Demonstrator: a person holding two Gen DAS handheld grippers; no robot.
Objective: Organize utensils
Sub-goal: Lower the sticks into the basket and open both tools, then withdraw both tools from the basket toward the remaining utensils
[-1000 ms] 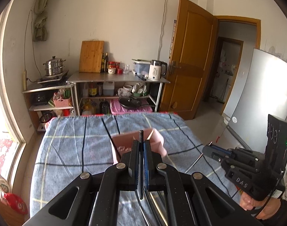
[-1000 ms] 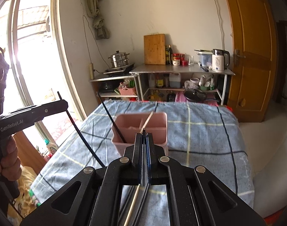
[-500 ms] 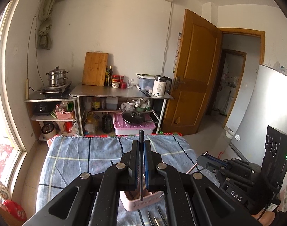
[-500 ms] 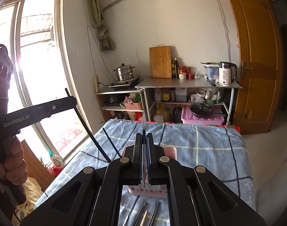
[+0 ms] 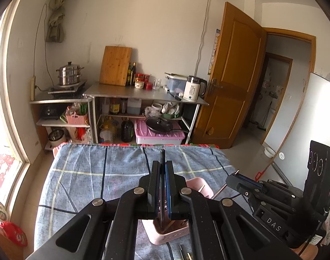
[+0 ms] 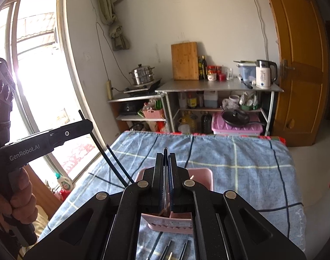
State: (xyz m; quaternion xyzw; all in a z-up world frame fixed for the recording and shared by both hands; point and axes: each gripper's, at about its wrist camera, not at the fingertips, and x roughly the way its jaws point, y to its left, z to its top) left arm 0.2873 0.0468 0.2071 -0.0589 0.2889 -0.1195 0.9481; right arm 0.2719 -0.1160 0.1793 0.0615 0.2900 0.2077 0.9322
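Observation:
A pink utensil holder (image 5: 175,231) stands on the blue checked cloth (image 5: 100,173); it also shows in the right wrist view (image 6: 199,175). My left gripper (image 5: 162,166) is shut on a black chopstick (image 5: 162,158), held upright over the holder. In the right wrist view the left gripper (image 6: 87,123) holds that black chopstick (image 6: 100,147) slanting down toward the holder. My right gripper (image 6: 166,158) is shut on a thin silvery utensil (image 6: 165,151) above the holder. The right gripper also shows in the left wrist view (image 5: 234,175).
Several loose utensils (image 6: 171,249) lie on the cloth in front of the holder. Another black stick (image 6: 119,164) leans in the holder. Steel shelves (image 5: 143,95) with kitchenware stand beyond the table's far edge. A wooden door (image 5: 229,75) is at right, a window (image 6: 35,75) at left.
Both grippers have tilted back down a little and the holder sits higher in both views than half a second ago. Both stay shut on their utensils.

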